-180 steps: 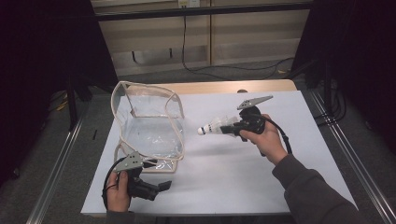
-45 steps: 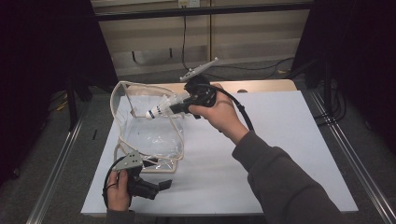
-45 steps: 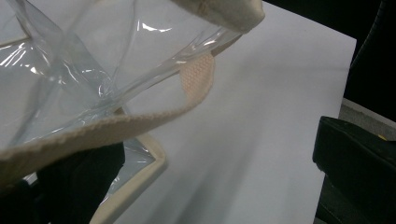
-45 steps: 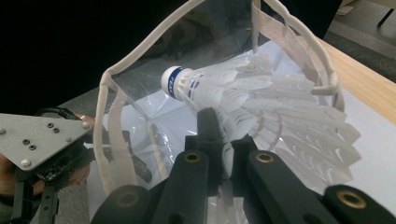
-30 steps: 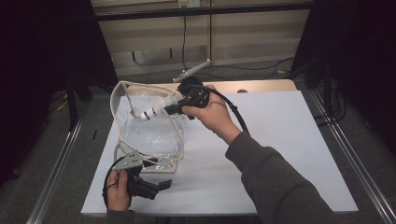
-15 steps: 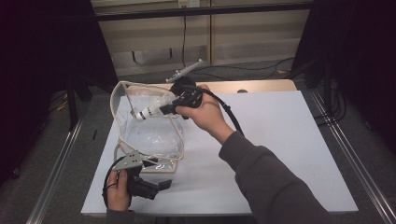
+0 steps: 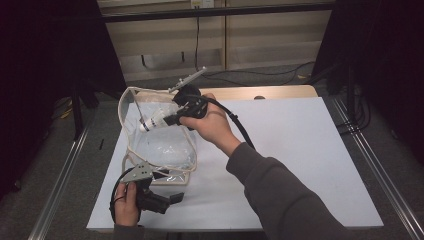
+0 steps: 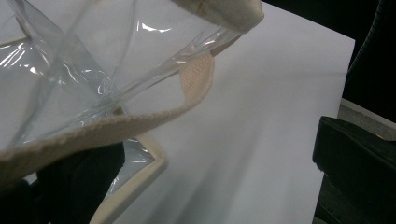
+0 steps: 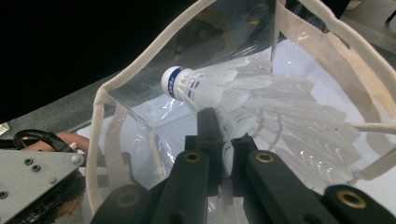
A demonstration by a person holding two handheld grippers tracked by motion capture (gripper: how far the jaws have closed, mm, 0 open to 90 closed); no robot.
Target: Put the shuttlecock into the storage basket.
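A white feather shuttlecock (image 7: 154, 120) with a blue-banded cork (image 9: 173, 81) is pinched by its feathers in my right gripper (image 7: 172, 119), which is shut on it. The cork points left and slightly down, over the open mouth of a clear plastic bag with cream trim (image 7: 131, 131). In the right gripper view the black jaws (image 9: 223, 142) grip the feathers, with the bag's rim (image 9: 140, 60) all around. My left gripper (image 7: 167, 187) rests at the bag's near corner. Its jaws stand wide apart, and the bag's cream strap (image 8: 140, 122) lies over the left one.
The bag stands on a white sheet (image 7: 300, 150) that covers the table, with bare sheet to its right. Metal rails (image 7: 380, 170) run along both table sides. A cable (image 7: 240, 130) trails from the right gripper across the sheet.
The right hand has carried the shuttlecock leftward and slightly lower, further over the bag's mouth. The left hand and the bag have stayed put.
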